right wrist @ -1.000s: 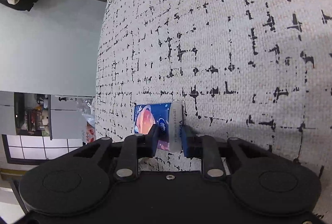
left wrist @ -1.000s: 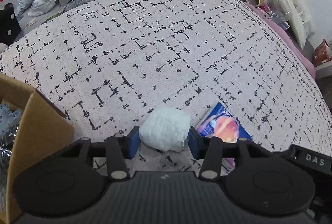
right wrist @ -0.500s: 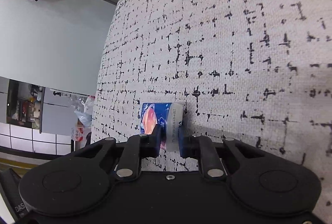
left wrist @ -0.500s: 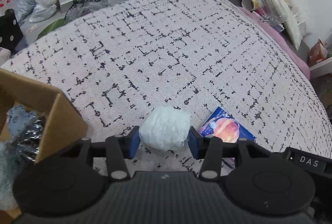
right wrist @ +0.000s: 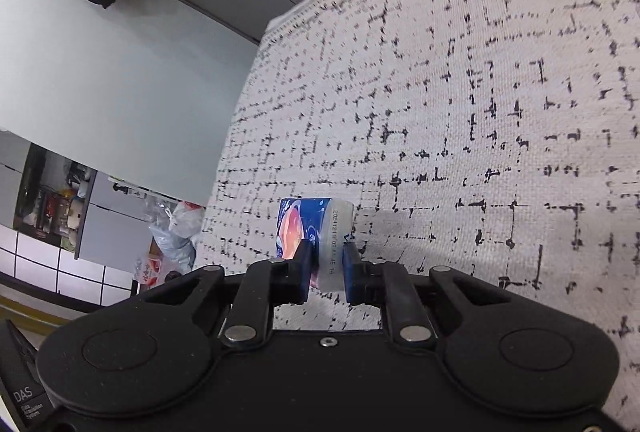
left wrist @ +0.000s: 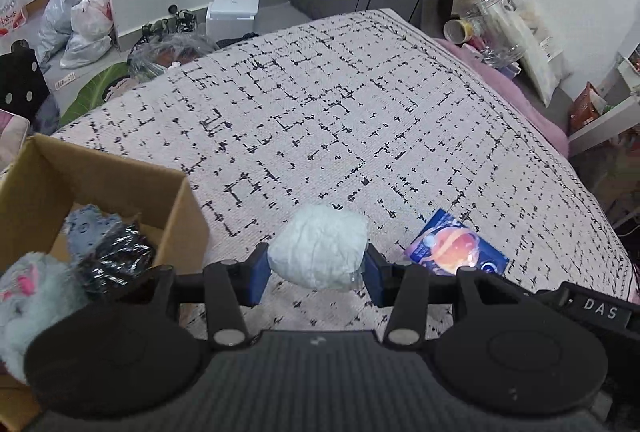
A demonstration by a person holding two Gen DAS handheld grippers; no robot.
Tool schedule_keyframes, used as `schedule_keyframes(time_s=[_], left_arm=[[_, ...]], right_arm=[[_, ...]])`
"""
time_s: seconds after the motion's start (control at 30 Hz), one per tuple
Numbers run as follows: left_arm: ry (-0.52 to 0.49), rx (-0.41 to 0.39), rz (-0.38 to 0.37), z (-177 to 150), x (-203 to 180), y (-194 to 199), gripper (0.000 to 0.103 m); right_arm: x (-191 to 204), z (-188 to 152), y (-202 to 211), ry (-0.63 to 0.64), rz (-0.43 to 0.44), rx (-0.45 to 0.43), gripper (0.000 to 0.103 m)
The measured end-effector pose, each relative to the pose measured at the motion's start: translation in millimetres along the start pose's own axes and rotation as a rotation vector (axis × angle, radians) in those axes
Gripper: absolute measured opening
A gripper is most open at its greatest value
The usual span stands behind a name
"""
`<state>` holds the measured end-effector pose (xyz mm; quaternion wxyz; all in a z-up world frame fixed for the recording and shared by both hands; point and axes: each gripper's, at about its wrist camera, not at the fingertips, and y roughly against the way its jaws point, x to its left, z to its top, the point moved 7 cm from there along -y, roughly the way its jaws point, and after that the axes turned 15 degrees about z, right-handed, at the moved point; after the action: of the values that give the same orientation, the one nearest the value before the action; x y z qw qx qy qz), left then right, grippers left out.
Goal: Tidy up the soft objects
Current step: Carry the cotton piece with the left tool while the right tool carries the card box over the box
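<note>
Cardboard box [left wrist: 176,199] partly filled; left gripper [left wrist: 316,270] clamps white bundle [left wrist: 318,252] beside it, right gripper [right wrist: 326,264] pinches tissue pack [right wrist: 308,224] nearly closed; both unboxed.

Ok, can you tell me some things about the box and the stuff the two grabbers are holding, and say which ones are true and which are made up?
1. The left gripper squeezes a pale, crinkly wrapped bundle. True.
2. The right gripper is empty. False: it pinches a blue packet with an orange picture.
3. The brown cardboard box has nothing inside. False: a fluffy light-blue toy with pink marks, a shiny black crumpled wrapper and a light-blue cloth lie inside.
4. The white bedspread with black dashes lies under both grippers. True.
</note>
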<state>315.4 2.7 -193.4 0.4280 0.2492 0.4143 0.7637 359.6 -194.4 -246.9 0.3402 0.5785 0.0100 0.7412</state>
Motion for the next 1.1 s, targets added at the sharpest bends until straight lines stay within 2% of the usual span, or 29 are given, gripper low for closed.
schedule_keyframes(time_s=[0.33, 0.7, 1.1], left_arm=[[0.015, -0.047, -0.013, -3, 26, 38, 0.047], [0.039, -0.086, -0.019, -8, 58, 69, 0.047], [0.076, -0.120, -0.030, -2, 103, 96, 0.047]], right_arm=[[43, -8, 33, 0.126, 0.044, -0.036, 0.016], [76, -24, 54, 0.207, 0.027, -0.115, 0.016], [123, -52, 54, 0.297, 0.061, -0.140, 0.016]])
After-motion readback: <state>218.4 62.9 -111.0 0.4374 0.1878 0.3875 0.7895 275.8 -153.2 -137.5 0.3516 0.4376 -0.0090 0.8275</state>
